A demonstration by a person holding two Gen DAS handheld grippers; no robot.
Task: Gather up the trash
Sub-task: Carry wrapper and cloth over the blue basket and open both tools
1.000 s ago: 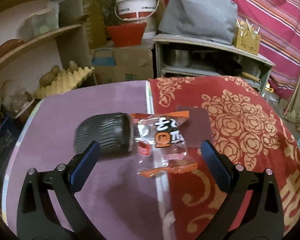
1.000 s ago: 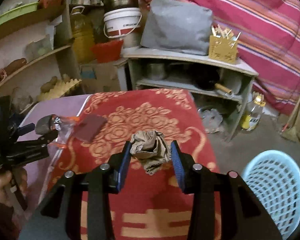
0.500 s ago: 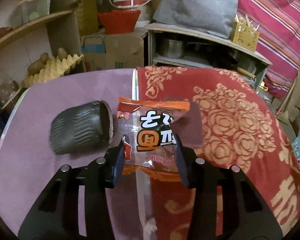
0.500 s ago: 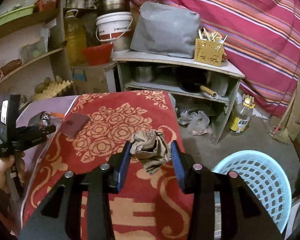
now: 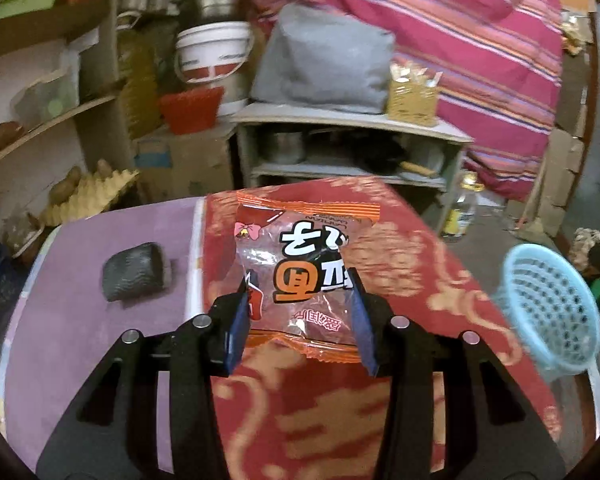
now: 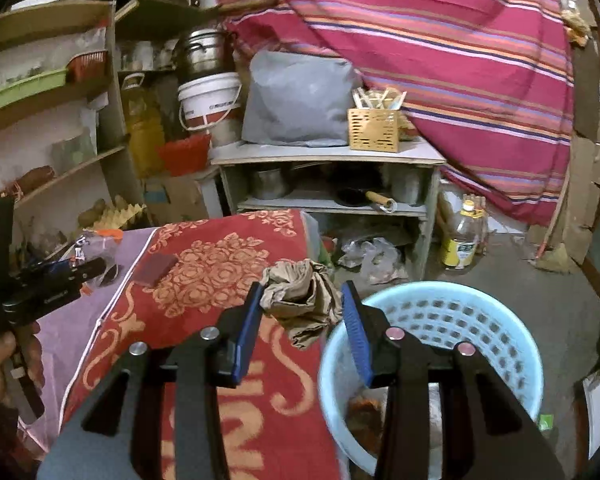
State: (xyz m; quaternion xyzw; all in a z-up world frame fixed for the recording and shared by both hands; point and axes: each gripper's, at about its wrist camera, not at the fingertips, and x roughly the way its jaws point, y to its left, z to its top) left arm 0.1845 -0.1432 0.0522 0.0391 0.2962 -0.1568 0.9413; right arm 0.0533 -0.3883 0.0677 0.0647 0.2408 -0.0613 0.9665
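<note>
Striped pink drape [image 6: 440,48] hangs behind cluttered grey shelving [image 6: 328,156].

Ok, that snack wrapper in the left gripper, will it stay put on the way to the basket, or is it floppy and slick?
Probably floppy: the snack wrapper is thin clear film, creased between the left gripper pads. Likely slick too, since it shows glossy highlights. It looks empty, so very light; it may flutter rather than drop straight into the blue basket.

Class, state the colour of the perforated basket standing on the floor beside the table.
Light blue; the basket shows best in the right wrist view.
</note>
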